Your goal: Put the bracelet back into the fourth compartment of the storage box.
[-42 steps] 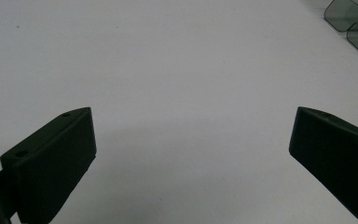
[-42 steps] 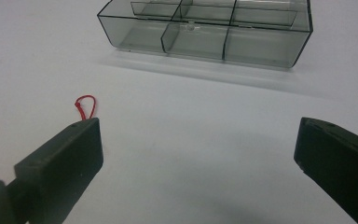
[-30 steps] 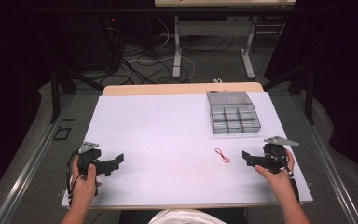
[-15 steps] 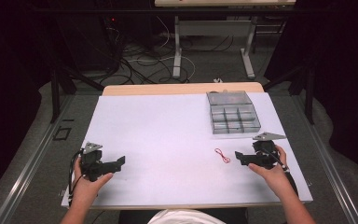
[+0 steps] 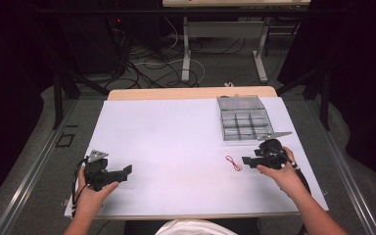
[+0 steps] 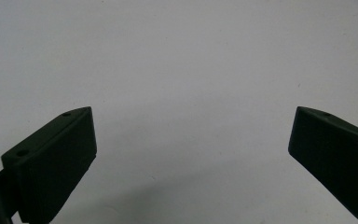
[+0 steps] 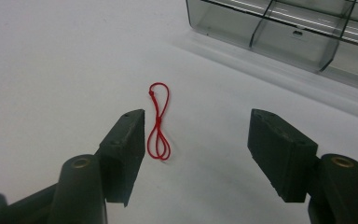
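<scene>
The right gripper (image 7: 196,135) hovers low over the white bench (image 5: 176,142), its jaws partly open and just now closing, gripping nothing. The red loop (image 7: 159,121) lies flat on the bench between them, close beside the left jaw and reaching ahead of the tips. The clear box (image 7: 289,32) sits beyond. The left gripper (image 6: 191,140) rests with jaws wide apart and empty.

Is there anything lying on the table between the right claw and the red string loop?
No. In the high view, only bare white table separates the right claw from the red string loop.
</scene>
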### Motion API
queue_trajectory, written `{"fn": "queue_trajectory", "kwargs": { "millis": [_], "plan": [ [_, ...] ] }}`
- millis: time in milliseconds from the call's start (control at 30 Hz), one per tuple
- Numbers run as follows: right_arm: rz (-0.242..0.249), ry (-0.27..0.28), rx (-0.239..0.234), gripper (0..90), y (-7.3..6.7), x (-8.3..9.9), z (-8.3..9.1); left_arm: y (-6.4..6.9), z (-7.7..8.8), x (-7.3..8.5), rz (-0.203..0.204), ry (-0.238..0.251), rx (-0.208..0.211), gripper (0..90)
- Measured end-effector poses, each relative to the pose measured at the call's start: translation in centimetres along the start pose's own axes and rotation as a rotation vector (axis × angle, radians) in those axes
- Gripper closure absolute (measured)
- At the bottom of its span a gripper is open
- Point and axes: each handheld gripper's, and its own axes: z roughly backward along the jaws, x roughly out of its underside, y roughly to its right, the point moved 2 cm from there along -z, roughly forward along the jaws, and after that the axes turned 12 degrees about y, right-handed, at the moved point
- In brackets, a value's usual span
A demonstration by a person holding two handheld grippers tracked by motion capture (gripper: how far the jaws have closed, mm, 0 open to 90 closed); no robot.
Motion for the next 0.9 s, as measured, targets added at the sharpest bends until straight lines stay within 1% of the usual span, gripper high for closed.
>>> {"fn": "queue_trajectory", "kwargs": {
  "millis": [33,100,233,267,367,400,433,467,500,567,600,633,667,733,833,867,900],
  "plan": [
    [0.009,-0.006,0.0,36.5,0.0,-0.2,-0.1,0.0,-0.1,0.0,-0.006,0.009,-0.003,1.3],
    [0.006,-0.02,-0.014,37.8,-0.2,-0.6,-0.2,-0.1,-0.1,0.1,-0.003,0.009,-0.005,1.3],
    [-0.018,-0.057,-0.027,37.9,-0.5,-1.2,-0.5,-0.1,0.0,0.1,0.0,0.01,-0.001,1.3],
    [-0.032,-0.059,-0.032,37.8,-0.6,-1.3,-0.7,-0.1,0.0,0.1,0.001,0.011,-0.001,1.3],
    [-0.029,-0.073,-0.035,39.0,-0.8,-1.6,-1.2,-0.1,0.0,0.1,0.002,0.003,-0.003,1.3],
    [-0.042,-0.075,-0.033,40.5,-1.0,-1.7,-1.4,-0.1,0.0,0.1,0.003,0.003,-0.006,1.3],
    [-0.042,-0.075,-0.033,40.5,-1.0,-1.7,-1.4,-0.1,0.1,0.2,0.006,0.0,-0.008,1.3],
    [-0.03,-0.08,-0.038,41.5,-1.0,-1.8,-1.5,-0.2,0.1,0.2,0.003,-0.003,-0.007,1.3],
    [-0.039,-0.085,-0.034,42.3,-1.1,-1.9,-1.7,-0.2,0.1,0.2,0.005,0.004,-0.01,1.3],
    [-0.044,-0.098,-0.05,44.3,-1.3,-2.2,-2.1,-0.2,0.1,0.2,0.011,0.005,-0.013,1.5],
    [-0.044,-0.098,-0.05,44.3,-1.3,-2.2,-2.1,-0.2,0.1,0.2,0.012,0.005,-0.013,1.5],
    [-0.055,-0.115,-0.049,44.8,-1.4,-2.3,-2.4,-0.2,0.1,0.2,0.012,0.006,-0.013,1.6],
    [-0.055,-0.115,-0.049,44.8,-1.4,-2.3,-2.4,-0.2,0.1,0.2,0.013,0.005,-0.013,1.6],
    [-0.07,-0.138,-0.056,46.3,-1.5,-2.3,-2.8,-0.2,0.1,0.2,0.01,0.003,-0.011,1.6],
    [-0.075,-0.151,-0.053,46.8,-1.5,-2.3,-3.0,-0.2,0.1,0.2,0.008,0.005,-0.011,1.6],
    [-0.081,-0.154,-0.059,47.2,-1.6,-2.3,-3.1,-0.2,0.1,0.2,0.008,0.001,-0.011,1.6],
    [-0.095,-0.16,-0.051,48.0,-1.7,-2.3,-3.3,-0.2,0.1,0.2,0.007,0.0,-0.01,1.6]
  ]
}}
